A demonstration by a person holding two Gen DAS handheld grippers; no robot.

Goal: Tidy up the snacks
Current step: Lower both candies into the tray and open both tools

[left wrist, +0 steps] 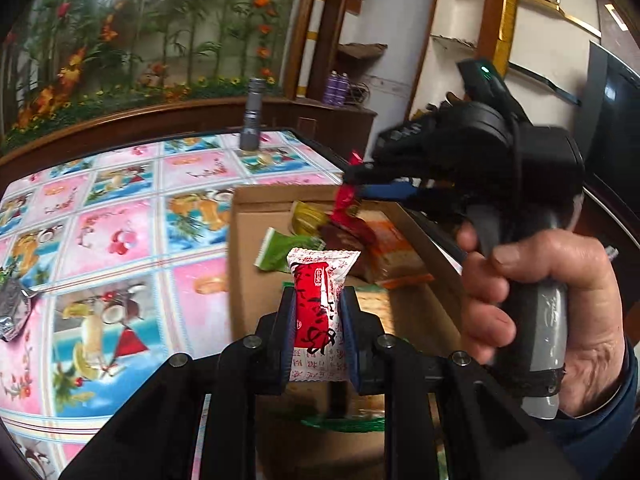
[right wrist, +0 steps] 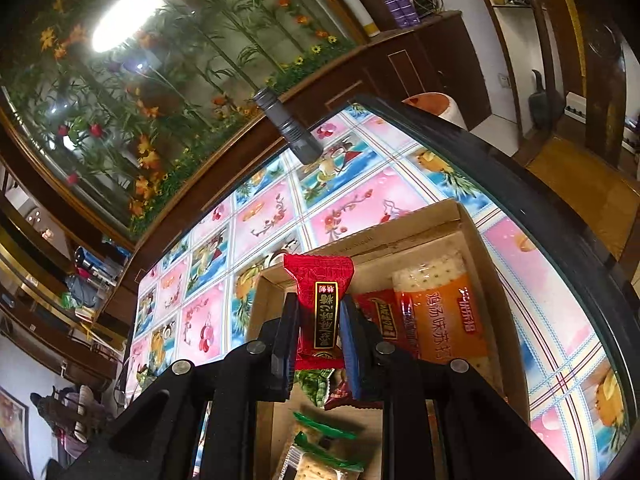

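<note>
My left gripper (left wrist: 318, 312) is shut on a white and red wrapped snack (left wrist: 320, 308), held above the near part of a cardboard box (left wrist: 244, 240). My right gripper (right wrist: 318, 320) is shut on a dark red wrapped candy (right wrist: 320, 312), held over the same box (right wrist: 472, 216). In the left wrist view the right gripper (left wrist: 352, 184) reaches over the box's far side with the red candy (left wrist: 347, 200) in it. The box holds an orange cracker pack (right wrist: 440, 320), green packets (left wrist: 280, 248) and other snacks.
The box sits on a table with a pink and blue fruit-pattern cloth (left wrist: 120, 220). A grey cylinder (left wrist: 251, 120) stands at the far edge. A crumpled foil wrapper (left wrist: 14, 312) lies at the left. A dark table rim (right wrist: 540, 184) runs on the right.
</note>
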